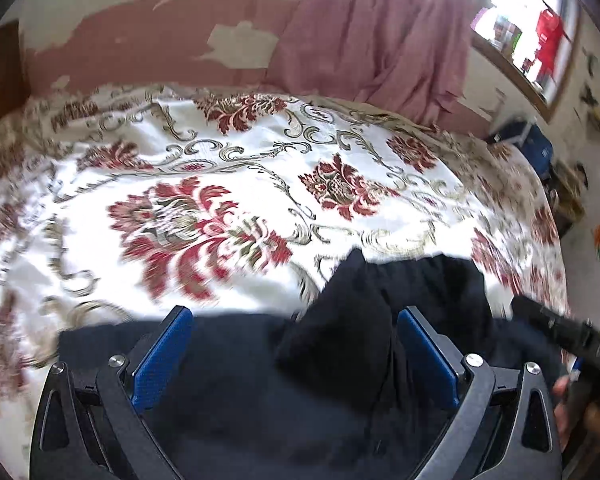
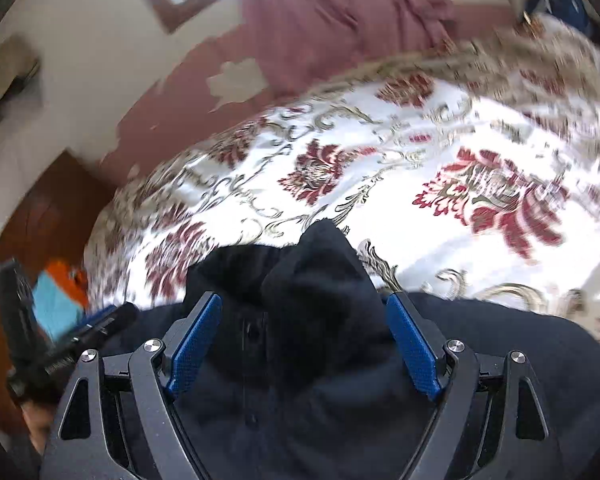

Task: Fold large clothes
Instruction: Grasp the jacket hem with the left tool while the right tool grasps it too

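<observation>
Both tools stand wide and hold nothing: the left gripper (image 1: 294, 354) and the right gripper (image 2: 304, 340) hover over one dark garment (image 2: 312, 280) on the bed (image 1: 220, 168). It seems a fold was just laid; next they must choose a new edge.

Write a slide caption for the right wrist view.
Open right gripper above a dark garment lying on a floral bedspread, a raised fold of cloth between its blue pads.
</observation>
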`<state>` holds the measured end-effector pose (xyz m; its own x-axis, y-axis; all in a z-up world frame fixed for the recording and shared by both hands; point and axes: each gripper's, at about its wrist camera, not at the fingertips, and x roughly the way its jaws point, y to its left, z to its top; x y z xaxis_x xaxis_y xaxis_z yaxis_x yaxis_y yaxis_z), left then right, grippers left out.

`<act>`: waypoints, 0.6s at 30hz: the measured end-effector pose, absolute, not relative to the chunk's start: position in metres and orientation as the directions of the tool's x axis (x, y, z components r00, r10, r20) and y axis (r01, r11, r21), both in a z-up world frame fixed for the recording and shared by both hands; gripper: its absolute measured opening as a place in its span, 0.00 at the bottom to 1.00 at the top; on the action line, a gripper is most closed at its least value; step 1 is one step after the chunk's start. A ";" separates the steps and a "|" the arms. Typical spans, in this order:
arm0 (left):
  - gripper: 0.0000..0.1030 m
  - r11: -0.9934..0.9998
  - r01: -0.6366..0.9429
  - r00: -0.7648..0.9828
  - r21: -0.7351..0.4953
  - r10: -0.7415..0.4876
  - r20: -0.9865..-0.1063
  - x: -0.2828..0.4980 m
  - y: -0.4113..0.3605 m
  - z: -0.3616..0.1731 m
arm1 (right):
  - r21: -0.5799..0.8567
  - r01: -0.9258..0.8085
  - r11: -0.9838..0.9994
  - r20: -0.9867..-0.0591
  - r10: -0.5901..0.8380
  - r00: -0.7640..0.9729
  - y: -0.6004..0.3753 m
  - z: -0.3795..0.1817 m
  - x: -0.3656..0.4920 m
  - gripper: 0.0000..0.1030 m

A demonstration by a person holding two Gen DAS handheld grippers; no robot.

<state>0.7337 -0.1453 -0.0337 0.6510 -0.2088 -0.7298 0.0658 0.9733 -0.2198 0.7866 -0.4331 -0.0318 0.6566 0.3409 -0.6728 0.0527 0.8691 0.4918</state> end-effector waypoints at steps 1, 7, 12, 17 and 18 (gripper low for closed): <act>0.98 0.971 0.055 0.656 -0.231 -0.209 -0.726 0.741 -0.150 -0.038 | 0.513 0.070 0.856 -0.673 0.350 0.652 -0.432 -0.040 0.795 0.73; 0.25 0.966 0.088 0.606 -0.244 -0.247 -0.756 0.775 -0.179 -0.061 | 0.517 0.076 0.853 -0.669 0.347 0.657 -0.418 -0.055 0.821 0.40; 0.07 0.955 0.144 0.593 -0.261 -0.294 -0.749 0.761 -0.175 -0.058 | 0.481 0.015 0.877 -0.678 0.361 0.641 -0.423 -0.043 0.813 0.12; 0.06 0.937 0.261 0.612 -0.234 -0.348 -0.710 0.710 -0.145 -0.030 | 0.315 -0.160 0.936 -0.668 0.338 0.663 -0.431 -0.006 0.762 0.09; 0.06 0.935 0.284 0.611 -0.212 -0.347 -0.711 0.698 -0.138 -0.026 | 0.254 -0.203 0.946 -0.670 0.324 0.668 -0.430 0.001 0.747 0.08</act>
<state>0.6979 -0.1382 -0.0260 0.6114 -0.3465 -0.7114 0.2835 0.9353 -0.2119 0.7469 -0.4303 0.0010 0.6680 0.3235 -0.6701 -0.2033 0.9456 0.2538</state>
